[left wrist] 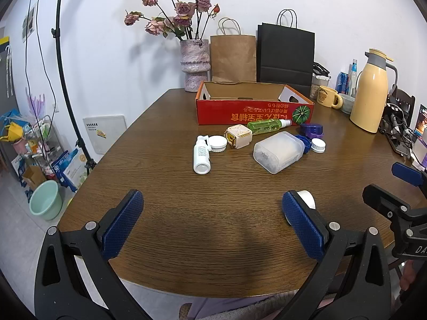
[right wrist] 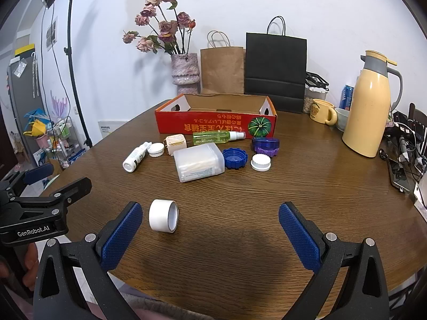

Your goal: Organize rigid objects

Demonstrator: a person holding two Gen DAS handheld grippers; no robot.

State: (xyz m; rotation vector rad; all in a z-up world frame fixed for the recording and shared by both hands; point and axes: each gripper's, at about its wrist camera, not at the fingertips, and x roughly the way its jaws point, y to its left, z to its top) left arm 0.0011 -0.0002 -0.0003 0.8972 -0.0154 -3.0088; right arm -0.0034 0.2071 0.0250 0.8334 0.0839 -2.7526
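Observation:
A red cardboard box (left wrist: 248, 113) (right wrist: 213, 125) stands open and empty at the back of the wooden table (left wrist: 213, 226). In front of it lie a white bottle (left wrist: 202, 155) (right wrist: 134, 158), a white lid (left wrist: 217, 144) (right wrist: 156, 149), a cream cube (left wrist: 238, 136) (right wrist: 176, 144), a green spray bottle (left wrist: 268, 126) (right wrist: 217, 136), a clear plastic case (left wrist: 279, 151) (right wrist: 198, 166), blue and purple lids (right wrist: 234, 158) and a white cap (right wrist: 260, 162). A white tape roll (right wrist: 163, 215) lies near the front. My left gripper (left wrist: 213, 213) and right gripper (right wrist: 210, 224) hover open and empty above the table's front.
A vase of dried roses (left wrist: 194, 64), brown (left wrist: 233, 57) and black paper bags (left wrist: 285, 53) stand behind the box. A yellow mug (left wrist: 327, 96), a bowl and a yellow thermos jug (left wrist: 371, 90) sit at the right, with cables and a phone (right wrist: 397, 176) beyond.

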